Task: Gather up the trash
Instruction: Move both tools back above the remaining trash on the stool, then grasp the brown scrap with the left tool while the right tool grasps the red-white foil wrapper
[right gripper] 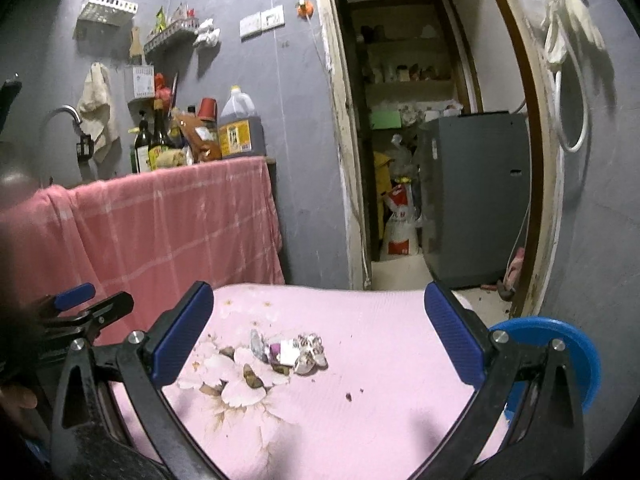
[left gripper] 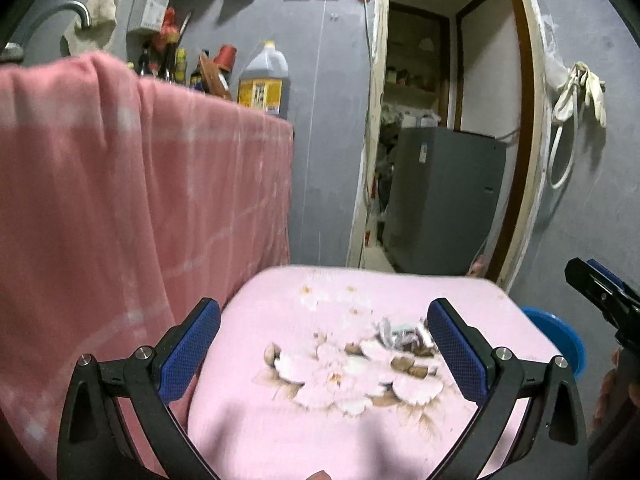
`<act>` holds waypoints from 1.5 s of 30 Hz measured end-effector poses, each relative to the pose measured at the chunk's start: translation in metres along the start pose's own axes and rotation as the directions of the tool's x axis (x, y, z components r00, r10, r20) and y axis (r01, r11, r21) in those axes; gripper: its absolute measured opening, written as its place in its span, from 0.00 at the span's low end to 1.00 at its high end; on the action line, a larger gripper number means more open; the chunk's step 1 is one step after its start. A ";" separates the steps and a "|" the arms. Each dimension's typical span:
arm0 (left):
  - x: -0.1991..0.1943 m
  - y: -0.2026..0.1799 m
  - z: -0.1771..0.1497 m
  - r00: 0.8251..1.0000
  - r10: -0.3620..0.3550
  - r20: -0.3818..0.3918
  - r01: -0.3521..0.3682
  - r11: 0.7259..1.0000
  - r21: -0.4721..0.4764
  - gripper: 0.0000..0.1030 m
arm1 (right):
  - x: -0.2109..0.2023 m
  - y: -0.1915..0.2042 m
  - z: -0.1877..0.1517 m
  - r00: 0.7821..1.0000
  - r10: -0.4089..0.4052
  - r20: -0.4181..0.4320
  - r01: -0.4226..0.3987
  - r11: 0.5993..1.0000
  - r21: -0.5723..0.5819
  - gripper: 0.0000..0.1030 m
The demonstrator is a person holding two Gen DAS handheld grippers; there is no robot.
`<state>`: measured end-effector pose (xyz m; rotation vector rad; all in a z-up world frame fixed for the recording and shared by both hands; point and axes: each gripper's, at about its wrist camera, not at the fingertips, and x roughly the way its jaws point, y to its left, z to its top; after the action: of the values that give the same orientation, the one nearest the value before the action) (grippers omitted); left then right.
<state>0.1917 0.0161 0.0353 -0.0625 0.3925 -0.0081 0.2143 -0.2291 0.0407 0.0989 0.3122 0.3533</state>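
Right now both the left gripper and right gripper are hovering spread wide, holding nothing; the crumpled wrappers ahead of the right one risk scattering under a clumsy pinch.

Both wrist views hover close above the pink flower-printed tablecloth, facing the grey wall and open doorway; the left sits further left.

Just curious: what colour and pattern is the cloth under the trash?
Pink cloth with a pale flower print with brown leaves; the right wrist view shows it best.
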 end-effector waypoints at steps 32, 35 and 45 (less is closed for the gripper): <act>0.088 -0.033 -0.027 0.909 -0.202 -0.365 0.224 0.974 0.019 0.60 | 0.095 -0.029 -0.043 0.938 0.082 -0.338 -0.085 0.996 0.008 0.61; 0.099 -0.038 -0.028 0.885 -0.229 -0.405 0.247 0.969 -0.007 0.50 | 0.104 -0.028 -0.043 0.929 0.094 -0.359 -0.099 0.995 0.005 0.57; 0.124 -0.046 -0.028 0.828 -0.293 -0.479 0.285 0.954 -0.090 0.26 | 0.117 -0.036 -0.045 0.915 0.116 -0.387 -0.110 0.993 0.038 0.50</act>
<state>0.2953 -0.0338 -0.0349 -0.1359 0.8905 -0.3295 0.3165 -0.2193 -0.0402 0.0611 0.7063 0.4860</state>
